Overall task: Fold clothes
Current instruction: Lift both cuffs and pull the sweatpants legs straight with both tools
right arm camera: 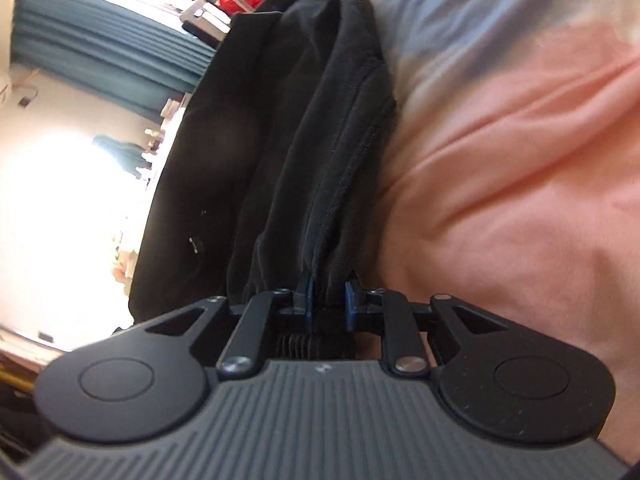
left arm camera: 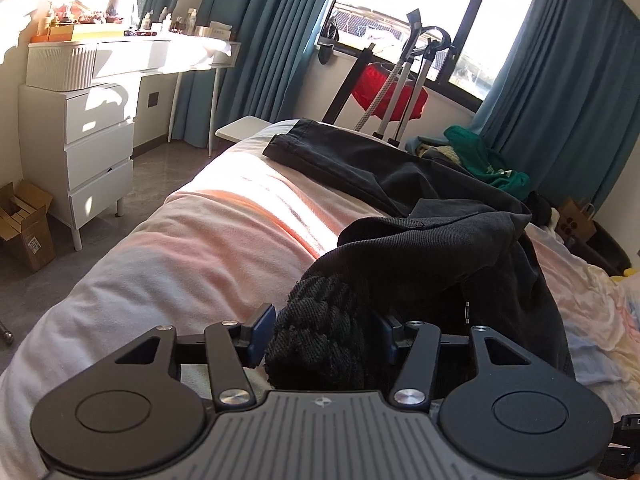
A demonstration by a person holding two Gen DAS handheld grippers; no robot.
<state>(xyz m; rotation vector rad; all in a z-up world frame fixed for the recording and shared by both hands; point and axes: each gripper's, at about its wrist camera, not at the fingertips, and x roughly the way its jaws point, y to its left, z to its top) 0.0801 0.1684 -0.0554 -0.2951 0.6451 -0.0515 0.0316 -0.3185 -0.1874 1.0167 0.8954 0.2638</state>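
Observation:
A black garment [left arm camera: 432, 208] lies stretched and bunched across the pink bedspread [left arm camera: 208, 240]. My left gripper [left arm camera: 326, 326] is shut on a thick ribbed knit edge of it, bunched between the blue pads. In the right wrist view my right gripper [right arm camera: 327, 294] is shut on another gathered edge of the same black garment [right arm camera: 288, 120], held up beside the pink bedspread [right arm camera: 520, 140]. The right view is rolled sideways.
A white dresser [left arm camera: 88, 152] and vanity table with bottles stand left of the bed. A cardboard box [left arm camera: 24, 224] sits on the floor. A garment steamer [left arm camera: 408, 80] with red cloth stands by the window. Green clothes [left arm camera: 488, 164] lie at the bed's far right.

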